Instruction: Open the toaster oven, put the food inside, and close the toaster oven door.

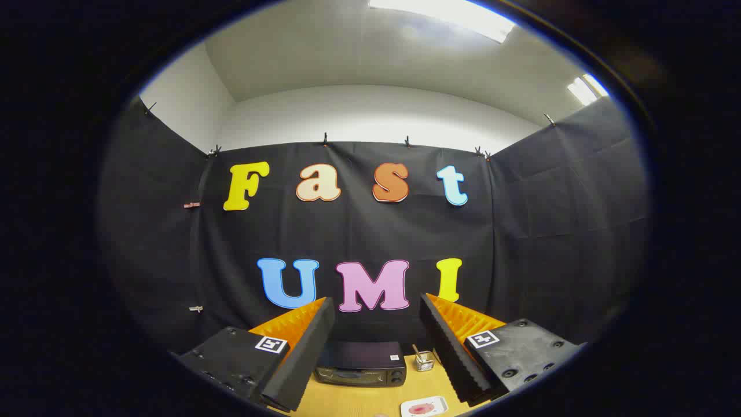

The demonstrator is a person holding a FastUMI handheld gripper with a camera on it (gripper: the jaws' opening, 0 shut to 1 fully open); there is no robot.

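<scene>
A dark toaster oven [360,364] stands on the wooden table [370,399] against the booth's back wall, its door closed. On a small white plate [424,406] near the table's front lies a piece of pink food [421,409]. My gripper [376,313] is held high and well back from both, open, with nothing between its fingers. The oven appears low between the two fingers, far beyond them, and the plate sits nearer, just inside the right finger [448,347].
A small glass jar [424,360] with a stick in it stands just right of the oven. Black cloth walls close the booth at the back and on both sides.
</scene>
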